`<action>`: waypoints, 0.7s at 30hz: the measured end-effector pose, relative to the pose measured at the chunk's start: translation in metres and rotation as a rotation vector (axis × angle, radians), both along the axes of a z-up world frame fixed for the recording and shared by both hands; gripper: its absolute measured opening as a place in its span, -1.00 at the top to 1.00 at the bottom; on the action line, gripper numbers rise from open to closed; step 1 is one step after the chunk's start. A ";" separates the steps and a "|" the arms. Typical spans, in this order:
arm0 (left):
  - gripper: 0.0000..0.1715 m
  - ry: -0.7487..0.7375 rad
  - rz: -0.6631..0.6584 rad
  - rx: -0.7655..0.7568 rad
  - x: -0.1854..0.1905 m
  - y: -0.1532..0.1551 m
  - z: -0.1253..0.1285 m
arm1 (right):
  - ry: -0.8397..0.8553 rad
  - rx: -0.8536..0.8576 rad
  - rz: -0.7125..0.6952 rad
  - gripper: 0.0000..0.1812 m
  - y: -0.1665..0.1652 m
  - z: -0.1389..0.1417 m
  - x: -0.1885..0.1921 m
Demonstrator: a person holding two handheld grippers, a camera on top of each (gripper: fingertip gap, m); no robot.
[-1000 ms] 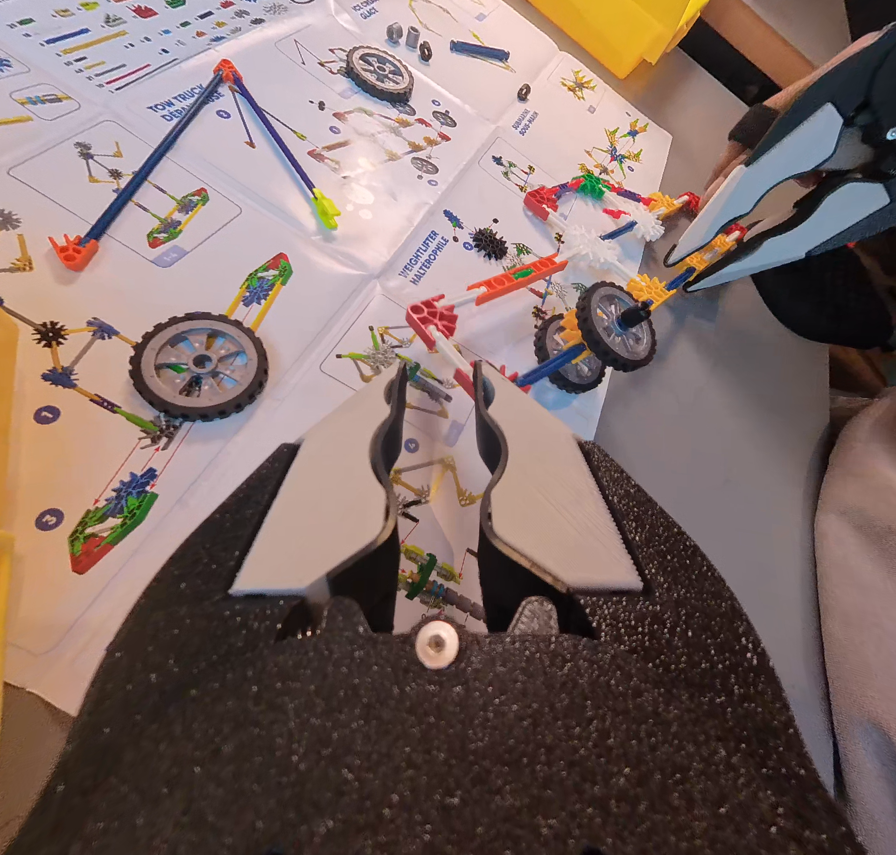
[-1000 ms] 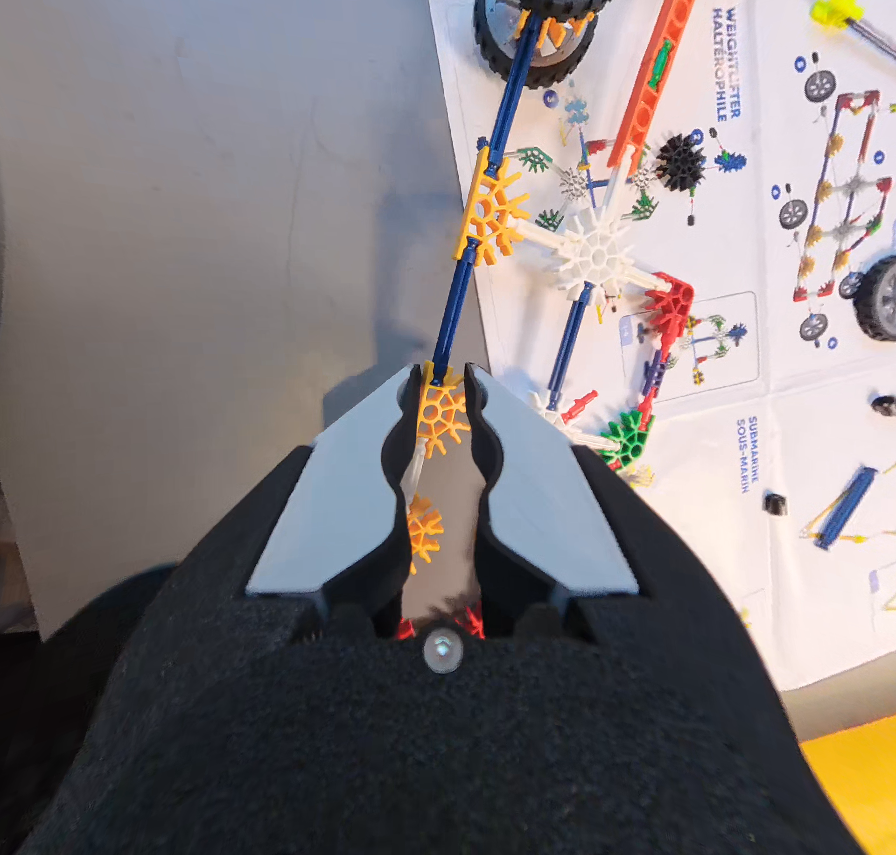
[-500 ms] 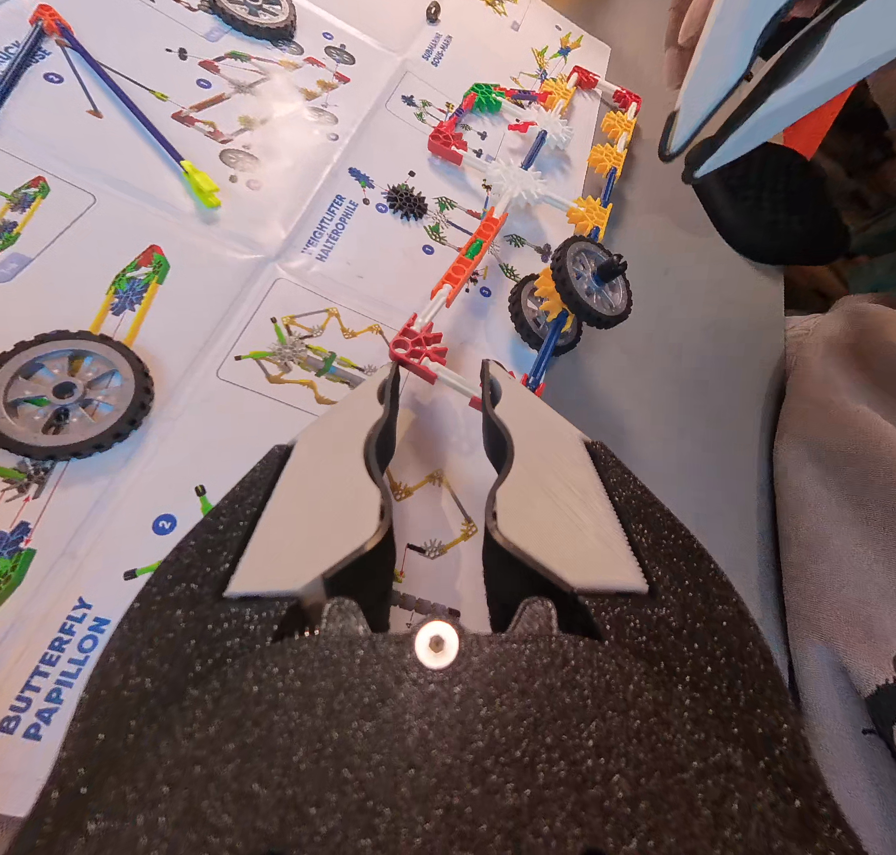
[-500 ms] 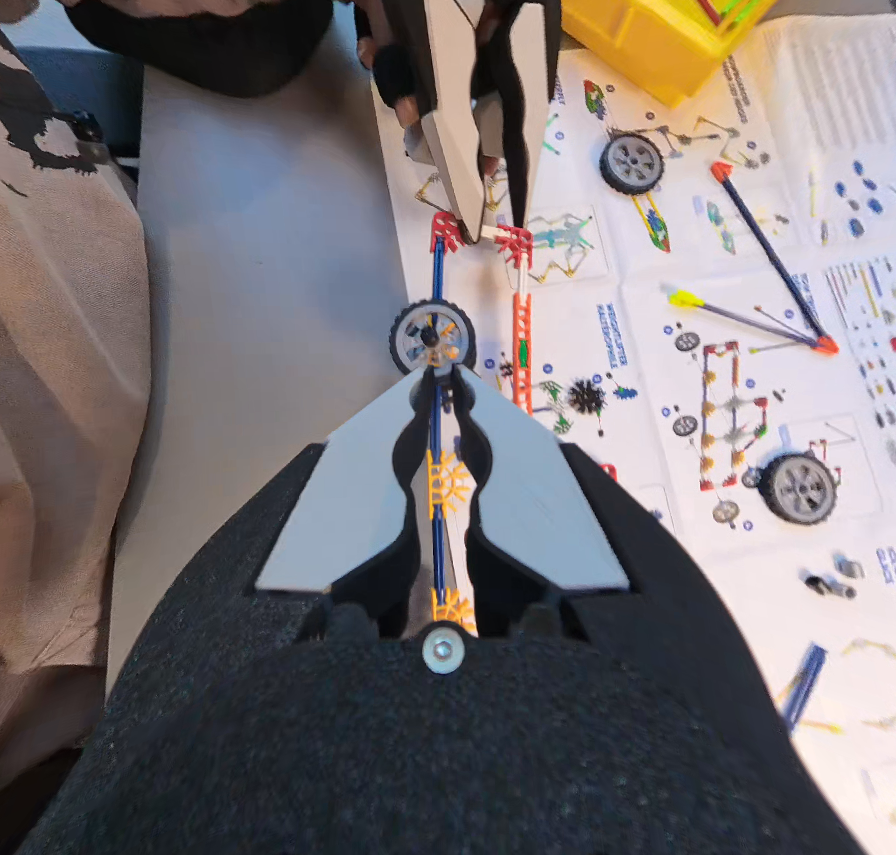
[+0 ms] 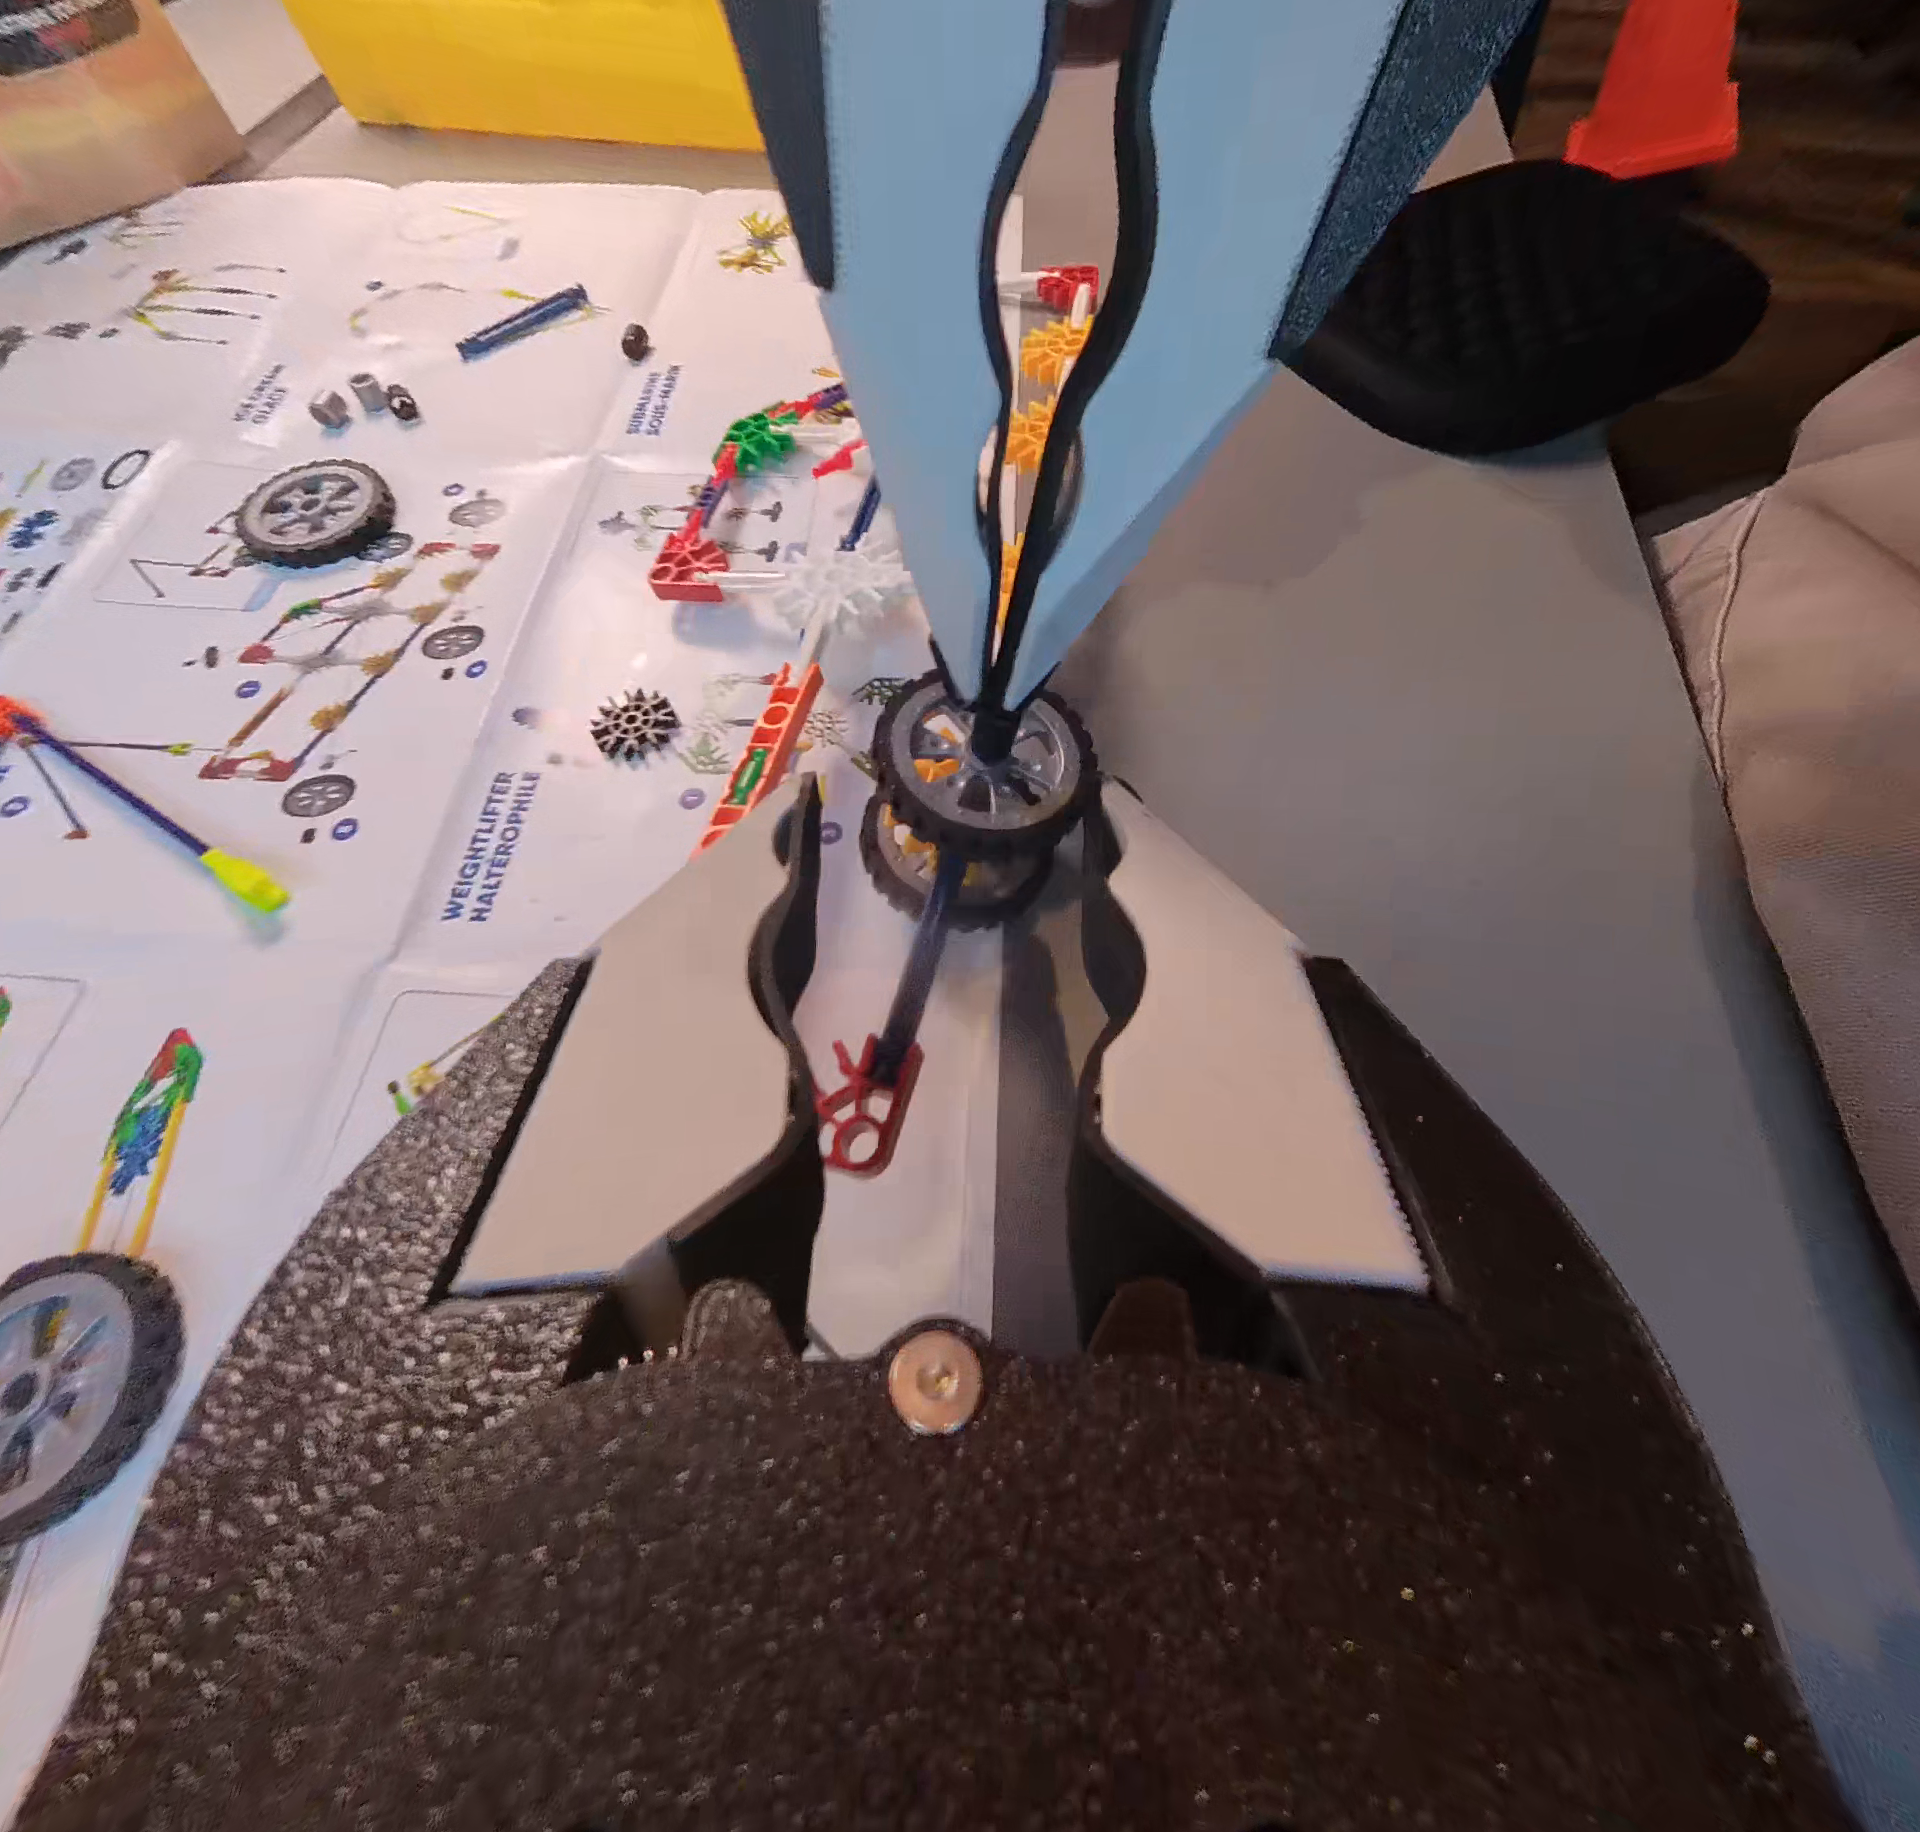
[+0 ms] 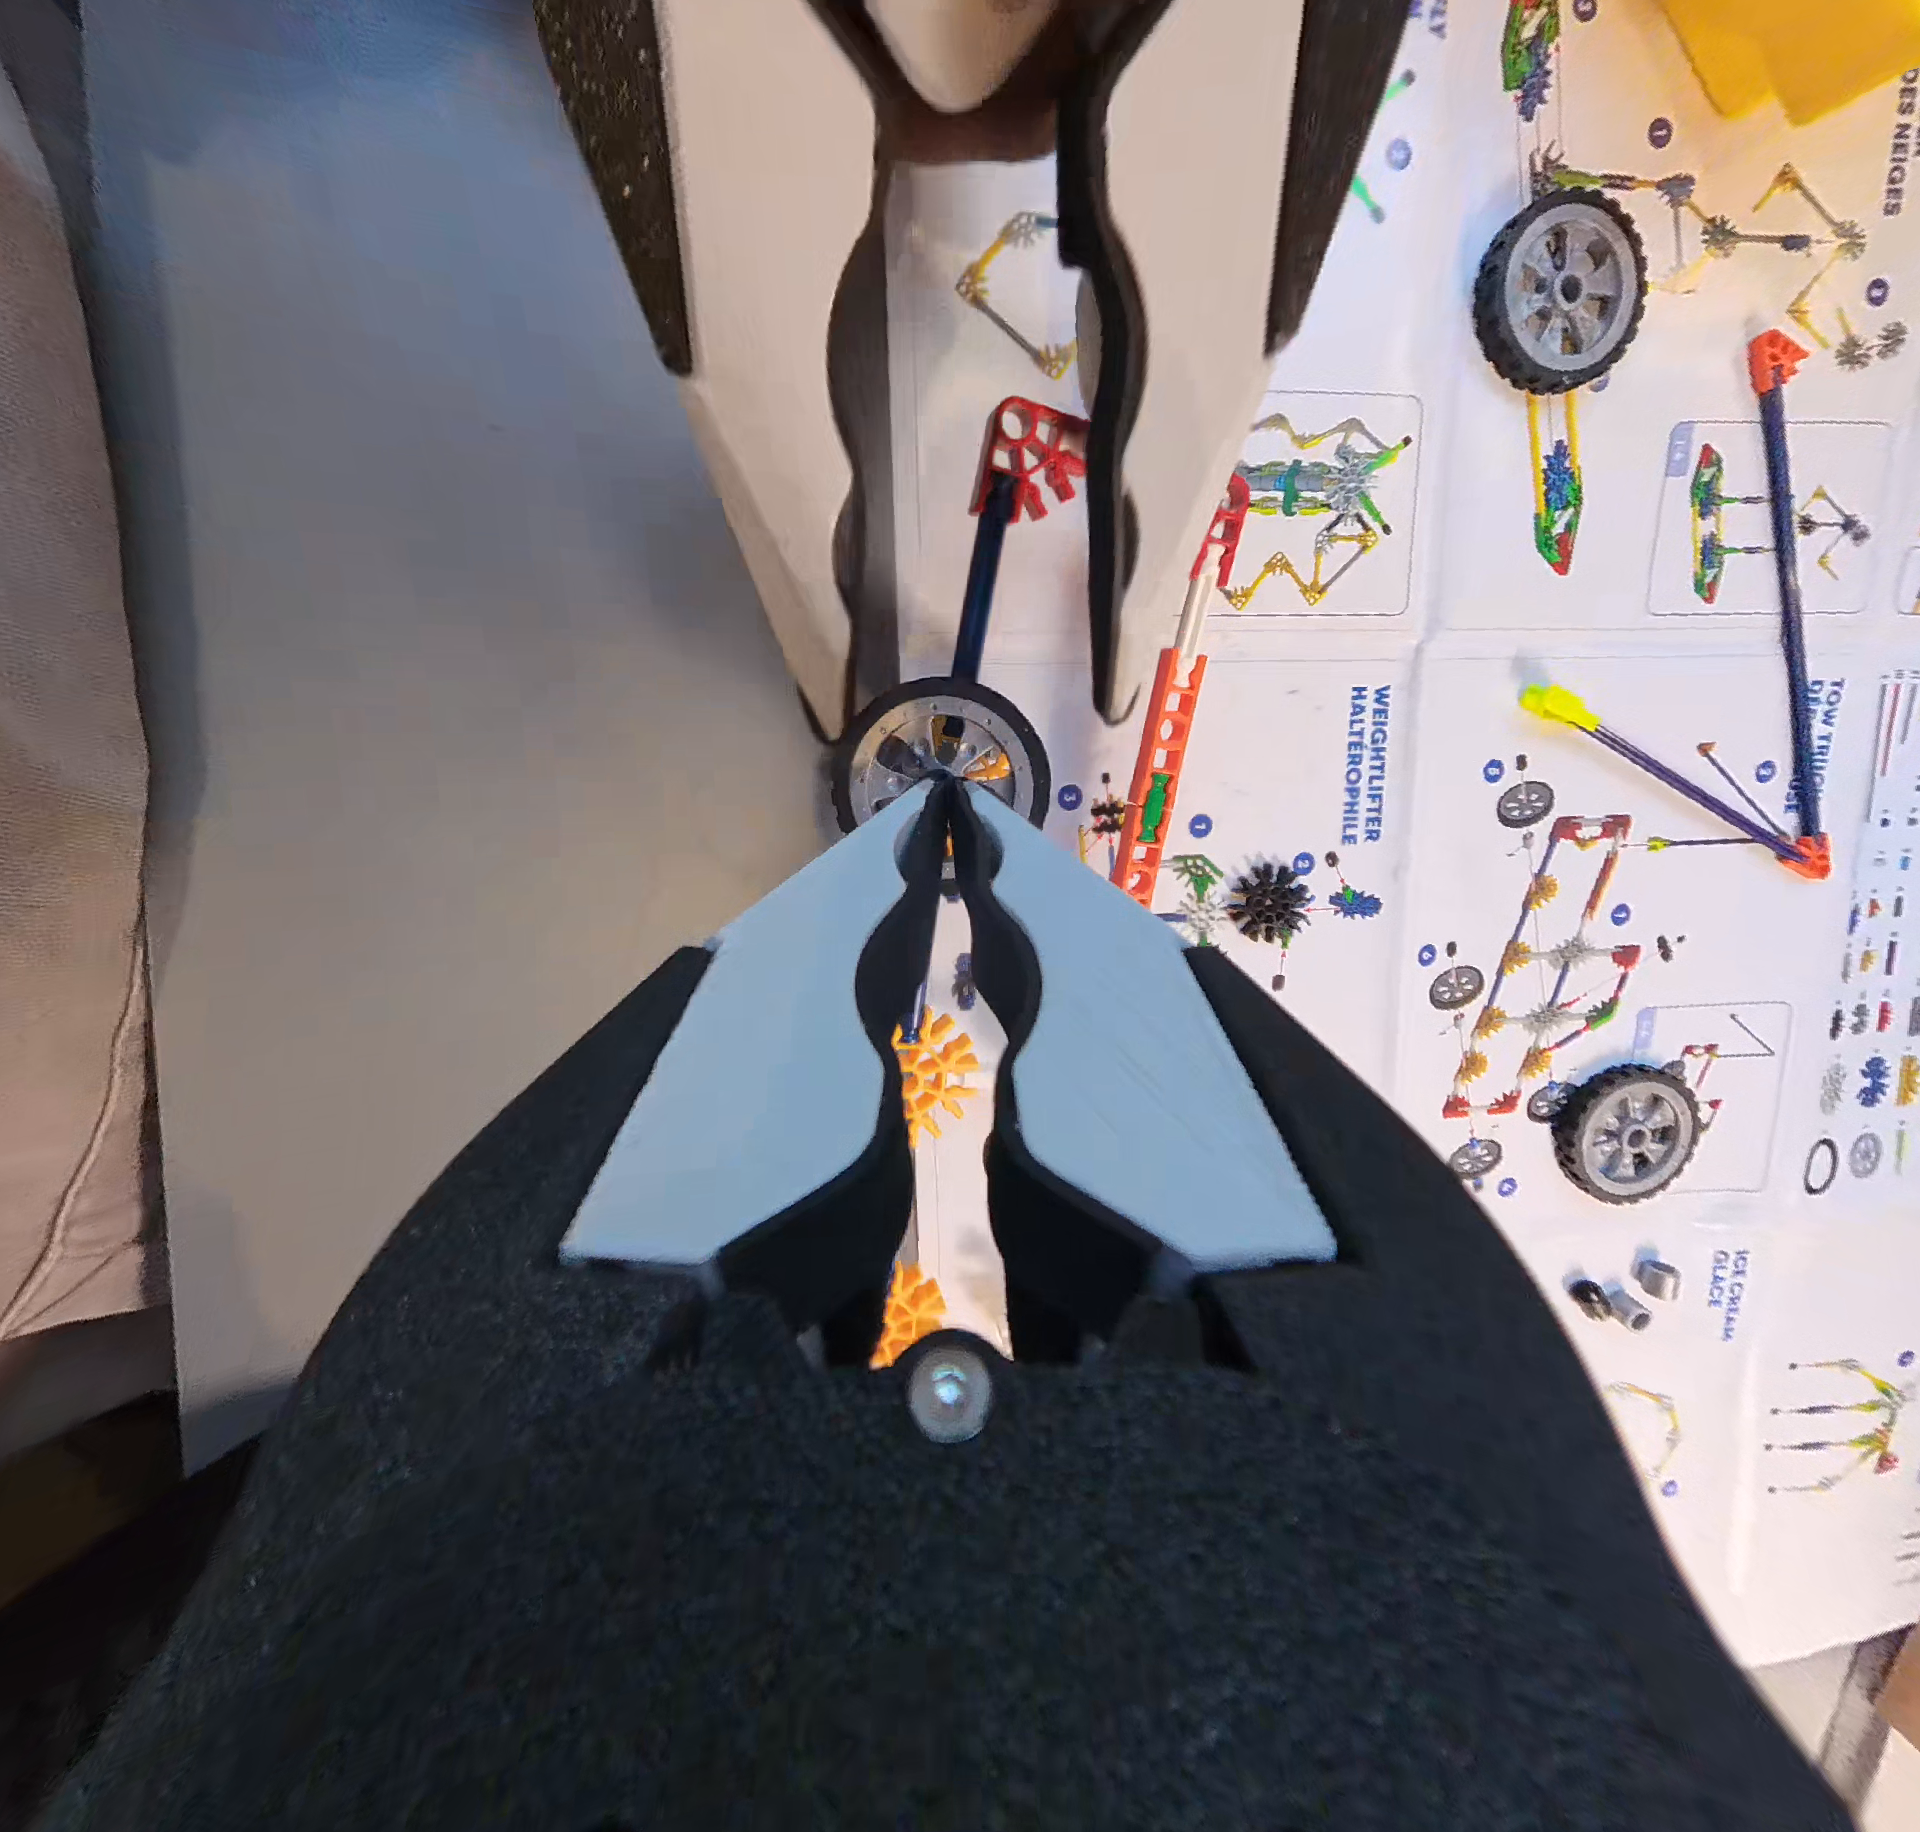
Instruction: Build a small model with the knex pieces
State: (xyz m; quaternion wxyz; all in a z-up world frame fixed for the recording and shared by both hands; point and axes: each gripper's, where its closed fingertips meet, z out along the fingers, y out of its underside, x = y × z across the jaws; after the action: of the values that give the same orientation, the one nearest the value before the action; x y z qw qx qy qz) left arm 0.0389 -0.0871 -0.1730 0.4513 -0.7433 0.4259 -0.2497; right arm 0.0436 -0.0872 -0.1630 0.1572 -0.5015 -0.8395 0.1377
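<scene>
A rod-and-connector toy frame with two small black wheels (image 5: 985,769) lies at the edge of a white instruction sheet (image 5: 416,951). My left gripper (image 5: 951,816) is open; its fingers straddle the frame's blue rod (image 5: 914,961) and red connector (image 5: 868,1107), tips beside the wheels. My right gripper (image 6: 945,795) is shut, tips pinched on the black axle pin at the upper wheel's hub (image 6: 940,754). It comes down from above in the left wrist view (image 5: 987,712). In the right wrist view the left gripper (image 6: 971,707) reaches in from the top, around the red connector (image 6: 1029,463).
Loose grey-hubbed wheels (image 6: 1558,291) (image 6: 1626,1133), a black spiky connector (image 6: 1268,899) and a long blue rod pair (image 6: 1782,587) lie on the sheet. A yellow bin (image 5: 499,26) stands at the back. Grey bare table (image 5: 1403,743) and beige cloth (image 5: 1818,639) lie to the side. Left and right tips are no more than a few centimetres apart.
Both grippers have closed in on the wheel end of the frame. The right one slid forward along the rod and shut on the axle pin. The left one opened wider and moved over the red connector.
</scene>
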 end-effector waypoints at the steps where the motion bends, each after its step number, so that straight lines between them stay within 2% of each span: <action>1: 0.41 0.007 -0.013 -0.007 0.005 -0.001 -0.003 | -0.010 0.011 0.002 1.00 0.000 0.000 0.000; 3: 0.39 0.036 -0.010 -0.005 0.011 0.002 -0.008 | -0.026 0.034 0.007 1.00 0.002 0.000 -0.001; 8: 0.47 0.075 -0.006 0.027 0.016 0.006 -0.011 | -0.072 0.051 0.018 1.00 0.004 0.000 -0.001; 10: 0.47 0.065 -0.003 0.012 0.015 0.006 -0.011 | -0.061 -0.008 0.003 1.00 -0.002 0.004 -0.002; 13: 0.47 0.057 -0.003 0.000 0.015 0.007 -0.011 | -0.080 0.058 0.012 1.00 0.004 0.002 -0.001; 21: 0.47 0.041 0.009 -0.026 0.013 0.009 -0.011 | -0.155 0.055 -0.012 1.00 0.005 -0.003 -0.001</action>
State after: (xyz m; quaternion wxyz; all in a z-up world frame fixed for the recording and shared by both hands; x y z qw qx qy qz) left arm 0.0523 -0.0779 -0.1843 0.4337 -0.7561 0.4284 -0.2380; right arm 0.0422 -0.0824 -0.1661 0.1065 -0.5112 -0.8496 0.0746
